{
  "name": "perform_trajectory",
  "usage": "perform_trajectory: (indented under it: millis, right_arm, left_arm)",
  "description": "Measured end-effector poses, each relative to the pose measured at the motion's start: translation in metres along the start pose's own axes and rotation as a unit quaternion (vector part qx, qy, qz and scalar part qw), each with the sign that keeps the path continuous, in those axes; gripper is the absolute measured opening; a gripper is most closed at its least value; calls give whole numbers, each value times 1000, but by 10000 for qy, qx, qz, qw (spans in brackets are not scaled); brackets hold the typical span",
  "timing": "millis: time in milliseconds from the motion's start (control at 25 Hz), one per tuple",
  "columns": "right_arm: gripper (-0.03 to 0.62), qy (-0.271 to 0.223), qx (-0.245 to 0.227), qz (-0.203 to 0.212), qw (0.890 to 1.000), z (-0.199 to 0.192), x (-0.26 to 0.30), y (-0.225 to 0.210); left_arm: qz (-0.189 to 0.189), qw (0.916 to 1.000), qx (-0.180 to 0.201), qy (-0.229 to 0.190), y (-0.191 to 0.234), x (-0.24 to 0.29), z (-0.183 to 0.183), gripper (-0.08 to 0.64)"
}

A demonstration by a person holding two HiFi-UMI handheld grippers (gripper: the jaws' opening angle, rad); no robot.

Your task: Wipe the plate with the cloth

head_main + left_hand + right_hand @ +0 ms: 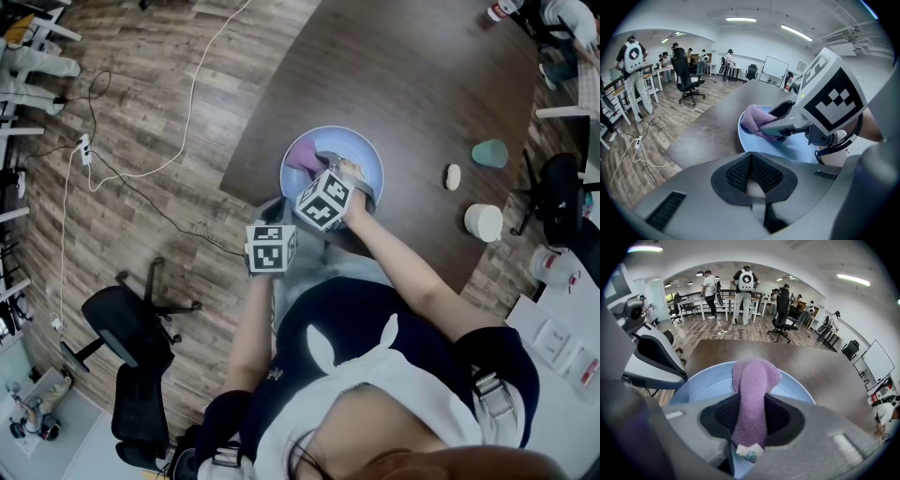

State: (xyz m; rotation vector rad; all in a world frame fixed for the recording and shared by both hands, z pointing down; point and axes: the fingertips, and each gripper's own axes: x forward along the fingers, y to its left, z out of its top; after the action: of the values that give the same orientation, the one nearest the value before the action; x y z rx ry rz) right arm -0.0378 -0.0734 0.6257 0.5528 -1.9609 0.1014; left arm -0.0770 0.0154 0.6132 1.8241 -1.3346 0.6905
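Centre of head view: right gripper (pixel 750 423) clamps purple cloth (pixel 752 380) on blue plate (pixel 708 383).
Left gripper (pixel 751 164) sits lower left of the plate, jaws together, empty.

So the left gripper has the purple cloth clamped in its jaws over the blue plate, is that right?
Not quite. It is the right gripper that has the purple cloth clamped in its jaws over the blue plate; the right gripper view shows the cloth running between them. The left gripper has its jaws together on nothing, as the left gripper view shows.
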Motion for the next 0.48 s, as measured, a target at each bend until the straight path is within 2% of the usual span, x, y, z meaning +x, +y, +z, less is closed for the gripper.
perform_trajectory:
  millis: [480]
  right_arm:
    - [133,-44,61,236,9997,1,-6,14]
  left_arm:
    - [13,10000,-47,-42,-1,-2,1,4]
